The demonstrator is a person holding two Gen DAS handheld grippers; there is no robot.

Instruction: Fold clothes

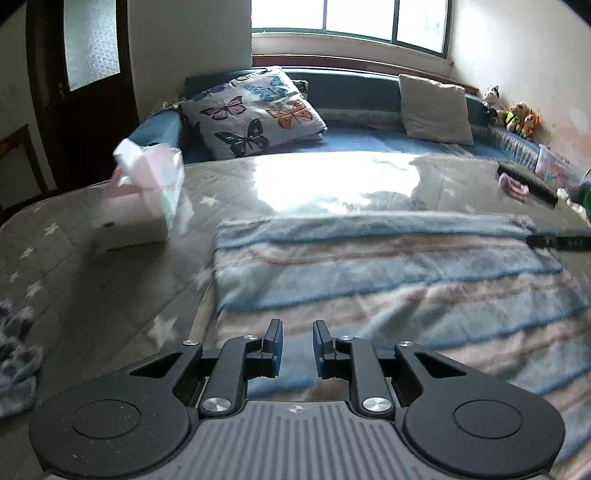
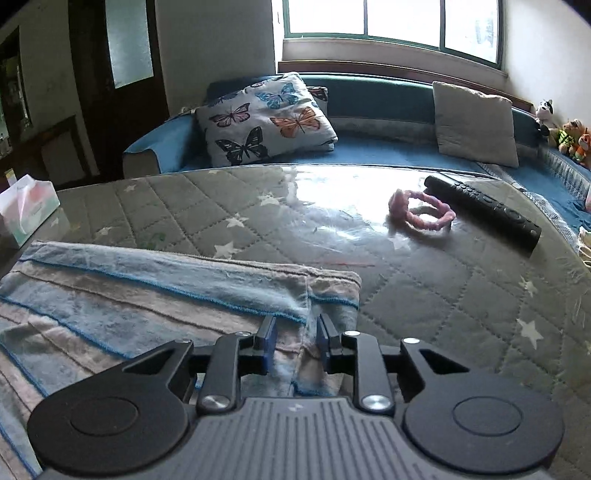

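Both claws hover low over a striped blue-and-beige fleece blanket (image 1: 388,280) lying folded flat on the quilted, star-patterned table cover (image 2: 424,295). Left gripper (image 1: 297,345) stands narrowly parted, empty; right gripper (image 2: 295,341) is parted around a raised fold of the blanket's corner. Only the right view shows the pink scrunchie (image 2: 421,210) and remote control (image 2: 484,206) clearly.

a home living room is shown: a blue sofa (image 2: 369,151) under a window (image 2: 391,22), a butterfly cushion (image 2: 266,118), soft toys (image 2: 569,140), a remote control (image 2: 484,206).

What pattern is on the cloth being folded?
Blue and beige stripes on the cloth, clearest in the left wrist view.
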